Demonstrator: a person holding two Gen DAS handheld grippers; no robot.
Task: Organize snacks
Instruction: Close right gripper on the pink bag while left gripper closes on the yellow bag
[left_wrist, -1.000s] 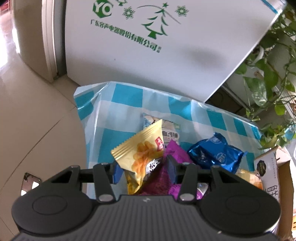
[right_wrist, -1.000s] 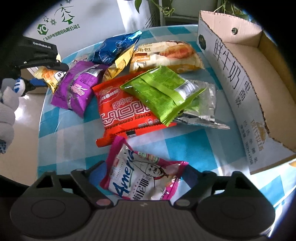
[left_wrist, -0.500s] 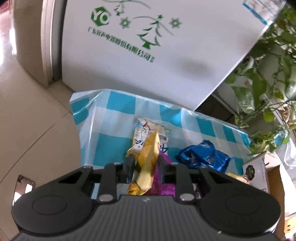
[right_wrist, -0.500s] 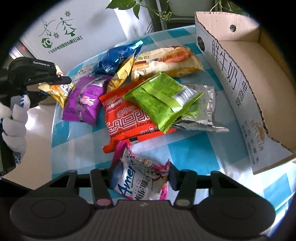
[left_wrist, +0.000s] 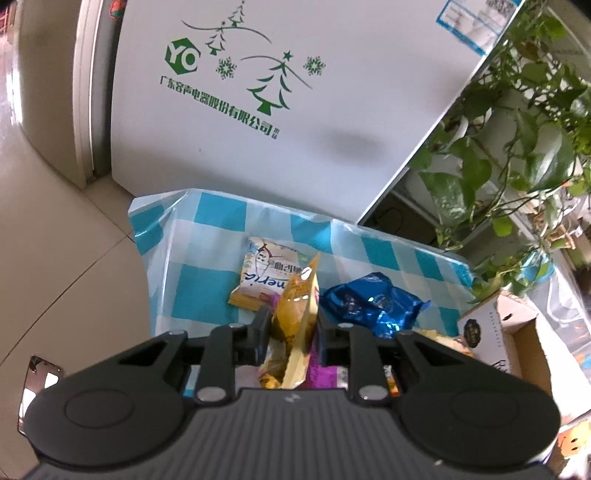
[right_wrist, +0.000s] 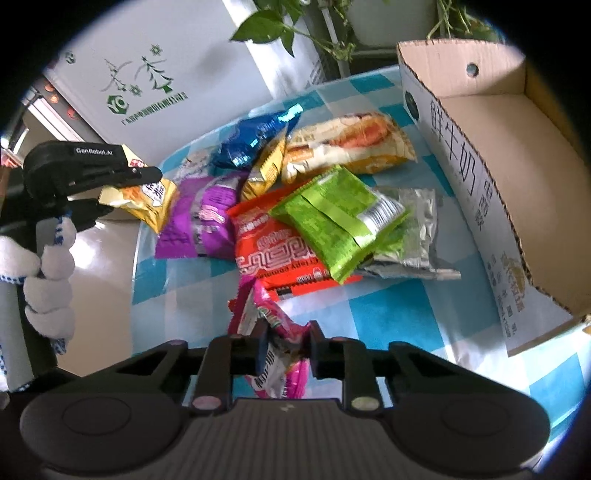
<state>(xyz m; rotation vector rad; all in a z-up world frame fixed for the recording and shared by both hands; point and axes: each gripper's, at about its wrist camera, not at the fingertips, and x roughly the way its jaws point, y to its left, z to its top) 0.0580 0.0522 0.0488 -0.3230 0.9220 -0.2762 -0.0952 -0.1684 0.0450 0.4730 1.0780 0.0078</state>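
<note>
The cardboard box (right_wrist: 491, 155) lies toward the upper right of the right wrist view, its long axis running down the frame's right side, so the right gripper (right_wrist: 286, 341), pinched onto a crinkly pink snack packet (right_wrist: 273, 332), is the nearer one. At the left edge, the left gripper (right_wrist: 122, 184) clamps a glossy yellow chip packet (left_wrist: 295, 314), held edge-on, well apart from the box beyond the foil packets on the checked tablecloth (right_wrist: 406, 306).

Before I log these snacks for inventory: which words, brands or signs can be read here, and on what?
"GenRobot.AI": left gripper.
"YO" logo: white fridge; its green Chinese line is too distorted to transcribe surely.
"鲜牛奶": cardboard box; smaller print unreadable.
"Crispy": red packet, upside down.
"neric": white packet, partly hidden.
</note>
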